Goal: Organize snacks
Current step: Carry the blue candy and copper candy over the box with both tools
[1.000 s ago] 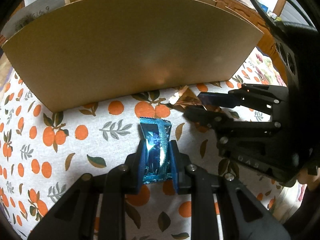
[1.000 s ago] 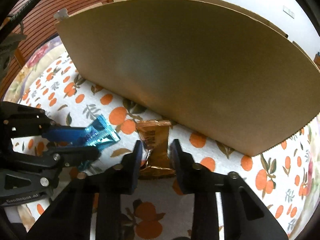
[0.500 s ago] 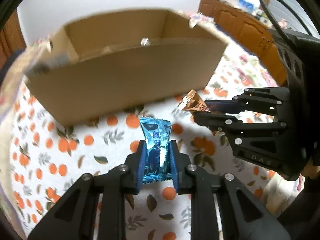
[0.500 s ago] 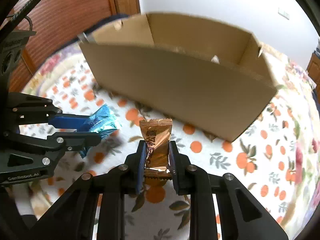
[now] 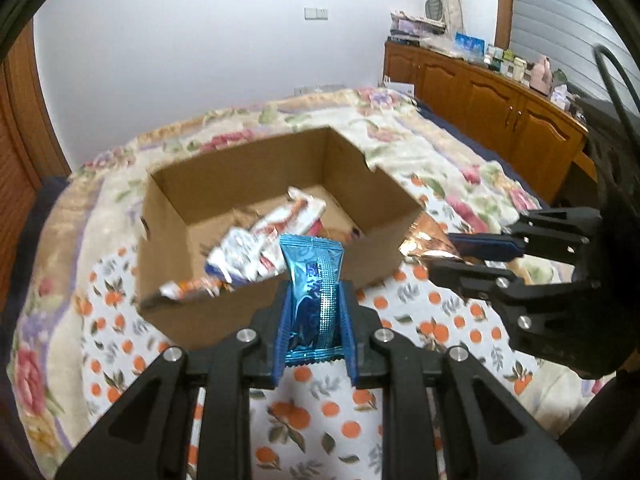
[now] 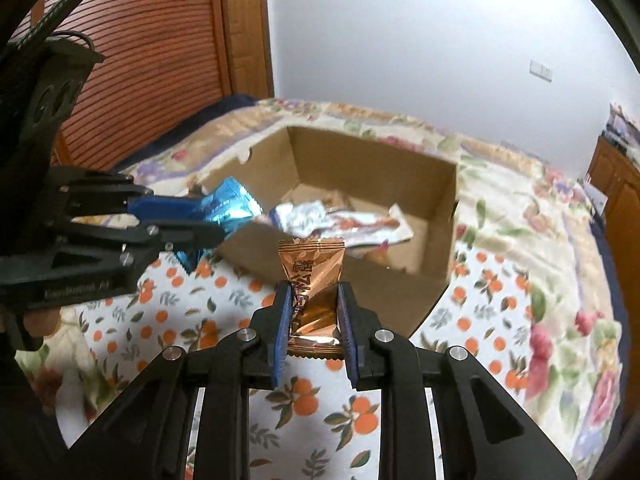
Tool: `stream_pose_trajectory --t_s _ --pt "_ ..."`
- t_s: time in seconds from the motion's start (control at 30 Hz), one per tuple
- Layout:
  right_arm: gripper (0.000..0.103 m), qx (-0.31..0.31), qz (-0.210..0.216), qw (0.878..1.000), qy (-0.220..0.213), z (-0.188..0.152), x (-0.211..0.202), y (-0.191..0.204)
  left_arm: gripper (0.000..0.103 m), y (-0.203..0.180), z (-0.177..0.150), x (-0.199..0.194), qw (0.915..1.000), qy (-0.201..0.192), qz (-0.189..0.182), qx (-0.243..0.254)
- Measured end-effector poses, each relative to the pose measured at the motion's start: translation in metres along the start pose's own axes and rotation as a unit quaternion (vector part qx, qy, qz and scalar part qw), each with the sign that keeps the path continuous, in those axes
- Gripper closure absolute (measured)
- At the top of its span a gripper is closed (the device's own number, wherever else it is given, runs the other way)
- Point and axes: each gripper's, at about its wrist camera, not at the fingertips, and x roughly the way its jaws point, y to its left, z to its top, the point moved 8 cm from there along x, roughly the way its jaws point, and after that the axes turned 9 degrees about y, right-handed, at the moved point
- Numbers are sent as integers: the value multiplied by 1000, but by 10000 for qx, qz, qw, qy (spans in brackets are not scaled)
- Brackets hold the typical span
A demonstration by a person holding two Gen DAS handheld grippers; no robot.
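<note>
Left gripper (image 5: 313,300): clamped on the blue packet (image 5: 313,280), which stands upright between its 2 blue pads, top end clear above the fingertips; also seen from the side in the right wrist view (image 6: 200,220).
Right gripper (image 6: 313,304): clamped on the copper packet (image 6: 314,280), upright between its pads, lower crimped edge showing below them; in the left wrist view (image 5: 460,254) it comes in from the right with the copper packet (image 5: 424,240) at its tip.
Blue packet: in the air, in front of the box's near wall, off the cloth.
Copper packet: in the air near the box's near right corner.
Box (image 5: 208,320): open cardboard, on the cloth, beyond both grippers; also (image 6: 400,300).
Box contents (image 5: 264,248): several white and silver snack packets lying loose on its floor, blurred.
Cloth (image 5: 128,344): white with orange fruit print, spread over a floral bedspread (image 5: 400,136).
Background: wooden cabinet (image 5: 500,108) along the right wall.
</note>
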Motion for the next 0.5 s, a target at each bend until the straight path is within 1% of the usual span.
stream_pose_trajectory --t_s 0.1,0.3,0.5 --pt "82 11 -89 9999 -110 15 -6 -6 83 14 18 -6 9999 -102 13 -72" --pt "82 -105 -234 9994 -223 51 -11 -14 83 34 46 0 9998 -158 25 -156" --pt "82 34 -137 9998 -171 70 1 -25 83 54 63 22 9993 -66 -23 -373"
